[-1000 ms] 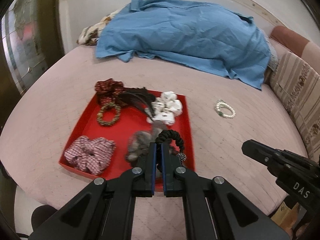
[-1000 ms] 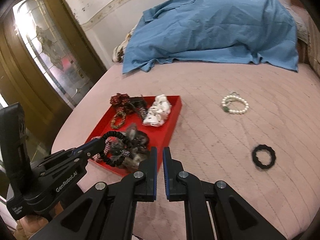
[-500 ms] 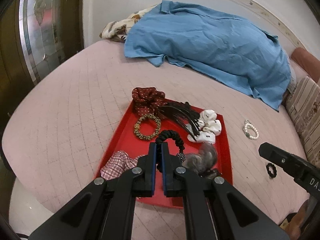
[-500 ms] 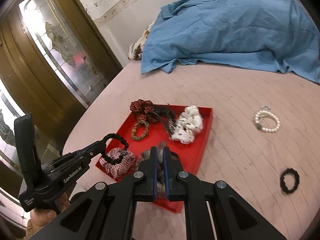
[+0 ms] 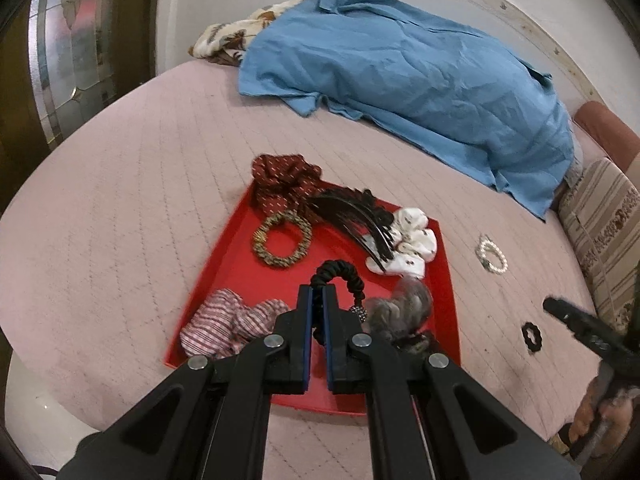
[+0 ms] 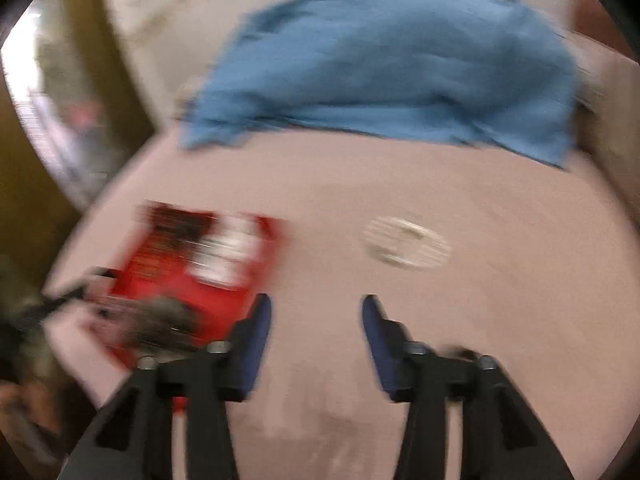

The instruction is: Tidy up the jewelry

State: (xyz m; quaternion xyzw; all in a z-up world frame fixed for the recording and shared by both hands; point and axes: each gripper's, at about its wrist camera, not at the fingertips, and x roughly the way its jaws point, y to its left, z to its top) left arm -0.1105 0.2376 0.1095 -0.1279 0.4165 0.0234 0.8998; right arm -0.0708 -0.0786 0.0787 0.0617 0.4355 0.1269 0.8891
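My left gripper (image 5: 317,300) is shut on a black braided hair tie (image 5: 340,276) with a beaded charm, held above the red tray (image 5: 236,256). The tray holds a dark red scrunchie (image 5: 286,180), a gold beaded band (image 5: 282,238), a black claw clip (image 5: 352,210), a white scrunchie (image 5: 412,238), a checked scrunchie (image 5: 228,320) and a grey furry tie (image 5: 400,308). A pearl bracelet (image 5: 491,255) and a small black ring tie (image 5: 531,335) lie on the bed to the right. My right gripper (image 6: 317,336) is open and empty; its view is blurred, with the tray (image 6: 192,280) at left and the bracelet (image 6: 406,242) ahead.
A blue sheet (image 5: 408,80) covers the far side of the pink quilted bed (image 5: 120,200). A striped cushion (image 5: 604,220) lies at the right edge. A glass door (image 5: 68,52) stands at left. The right gripper's tip (image 5: 580,324) shows at the right in the left wrist view.
My left gripper carried the black hair tie left and further over the tray. My right gripper opened its jaws wide and is swinging right, which blurs its view.
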